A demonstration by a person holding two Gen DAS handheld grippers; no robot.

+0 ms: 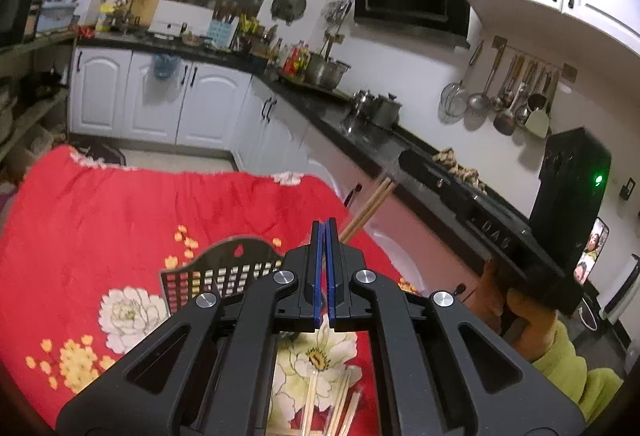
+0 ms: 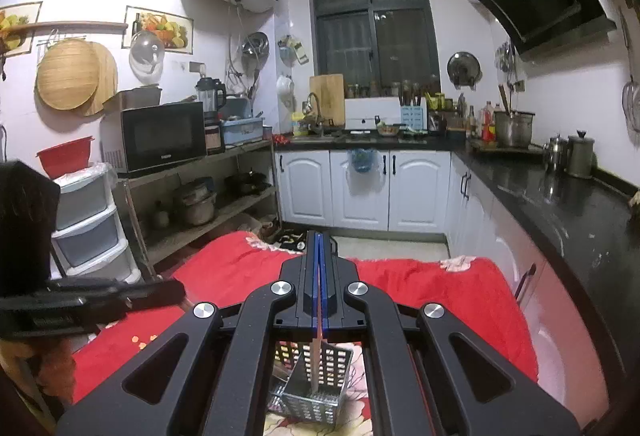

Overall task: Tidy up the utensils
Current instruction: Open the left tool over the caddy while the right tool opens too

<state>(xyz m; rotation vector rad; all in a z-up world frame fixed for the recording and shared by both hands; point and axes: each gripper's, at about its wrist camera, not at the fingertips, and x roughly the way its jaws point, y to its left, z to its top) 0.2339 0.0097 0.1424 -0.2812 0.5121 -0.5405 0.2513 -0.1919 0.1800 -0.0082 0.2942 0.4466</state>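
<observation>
In the right wrist view my right gripper is shut on wooden chopsticks. They hang down from its blue pads into a black mesh basket on the red cloth. From the left wrist view the same chopsticks slant up to the right behind my left gripper. That gripper is shut with nothing seen between its pads and hovers just in front of the basket. Several loose chopsticks lie on the cloth below it. The left gripper also shows from the side in the right wrist view.
A red floral cloth covers the table. A hand in a yellow-green sleeve is at the right. A black counter with pots runs along the right, and a shelf with a microwave stands at the left.
</observation>
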